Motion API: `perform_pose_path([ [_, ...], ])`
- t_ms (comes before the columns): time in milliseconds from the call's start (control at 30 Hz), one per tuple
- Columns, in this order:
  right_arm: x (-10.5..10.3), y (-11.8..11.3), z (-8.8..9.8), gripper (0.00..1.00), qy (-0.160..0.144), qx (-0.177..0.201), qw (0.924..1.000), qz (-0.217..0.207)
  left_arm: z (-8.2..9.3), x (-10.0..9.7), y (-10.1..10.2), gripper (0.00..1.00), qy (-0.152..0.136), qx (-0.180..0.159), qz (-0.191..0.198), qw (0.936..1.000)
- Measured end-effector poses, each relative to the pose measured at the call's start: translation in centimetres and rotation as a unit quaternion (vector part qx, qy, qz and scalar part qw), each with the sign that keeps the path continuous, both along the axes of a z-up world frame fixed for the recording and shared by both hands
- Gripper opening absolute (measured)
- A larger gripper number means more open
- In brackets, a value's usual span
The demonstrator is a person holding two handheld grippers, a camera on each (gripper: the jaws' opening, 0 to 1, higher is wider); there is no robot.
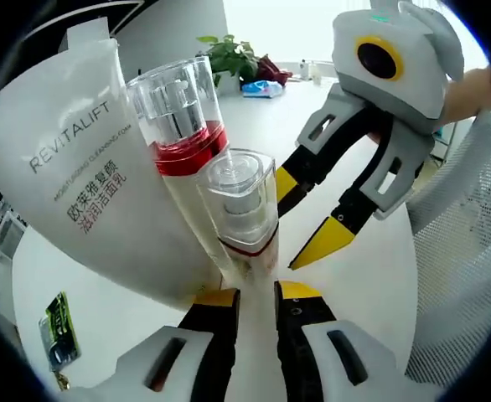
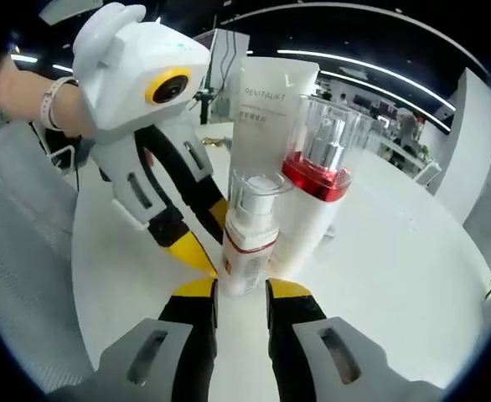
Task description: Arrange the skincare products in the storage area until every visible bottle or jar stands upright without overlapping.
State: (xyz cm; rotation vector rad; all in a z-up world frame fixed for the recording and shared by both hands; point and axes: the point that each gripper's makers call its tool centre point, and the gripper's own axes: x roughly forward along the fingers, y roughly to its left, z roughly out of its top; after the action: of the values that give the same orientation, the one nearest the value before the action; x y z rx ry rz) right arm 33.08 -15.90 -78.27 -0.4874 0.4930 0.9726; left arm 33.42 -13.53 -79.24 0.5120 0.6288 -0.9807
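Both pairs of jaws stand part-open, neither clearly clamped. The left gripper (image 1: 256, 295) has its yellow tips just below the small pump bottle (image 1: 239, 209), whose base sits in or just above the gap at 12 o'clock; whether the tips touch it I cannot tell. In the right gripper view, the right gripper (image 2: 241, 291) brackets the base of that bottle, its tips beside it rather than pressing, while the left one reaches in from 10 o'clock.

Behind the small bottle stands the taller red-collared pump bottle (image 1: 181, 109), touching or nearly so, with the white REVITALIFT tube (image 1: 78, 159) upright at 10 o'clock, all on the white table (image 1: 379, 285).

My judgement: a late step — all three look upright, but crowded. The next move calls for easing the small bottle clear of its neighbour — without toppling the tall one
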Motion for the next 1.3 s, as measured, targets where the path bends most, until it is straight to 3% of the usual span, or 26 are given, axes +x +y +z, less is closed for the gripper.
perform_pose_path([
  [300,-0.5,-0.8,1.1,0.29,-0.007,0.003,0.9998,-0.016,1.3,-0.9,2.2,0.23,0.0,-0.004,0.018,0.9998],
  [500,0.8,-1.3,0.0,0.35,-0.014,-0.023,0.9991,-0.033,1.8,-1.7,4.0,0.25,0.002,-0.002,0.028,0.9996],
  [633,0.9,-0.9,-0.1,0.37,0.002,-0.021,0.9993,-0.032,2.1,-2.2,5.2,0.25,0.002,-0.001,0.035,0.9994],
  [833,1.7,-0.8,-0.7,0.37,-0.015,-0.051,0.9983,-0.022,2.6,-2.7,6.8,0.25,0.004,-0.008,0.053,0.9986],
  [1033,2.2,-1.0,-0.8,0.37,-0.001,-0.037,0.9988,-0.033,2.2,-2.9,8.2,0.25,0.011,-0.007,0.067,0.9977],
  [1300,2.1,-1.1,-1.1,0.37,-0.007,-0.048,0.9983,-0.031,2.5,-3.1,8.2,0.25,0.01,-0.01,0.069,0.9975],
])
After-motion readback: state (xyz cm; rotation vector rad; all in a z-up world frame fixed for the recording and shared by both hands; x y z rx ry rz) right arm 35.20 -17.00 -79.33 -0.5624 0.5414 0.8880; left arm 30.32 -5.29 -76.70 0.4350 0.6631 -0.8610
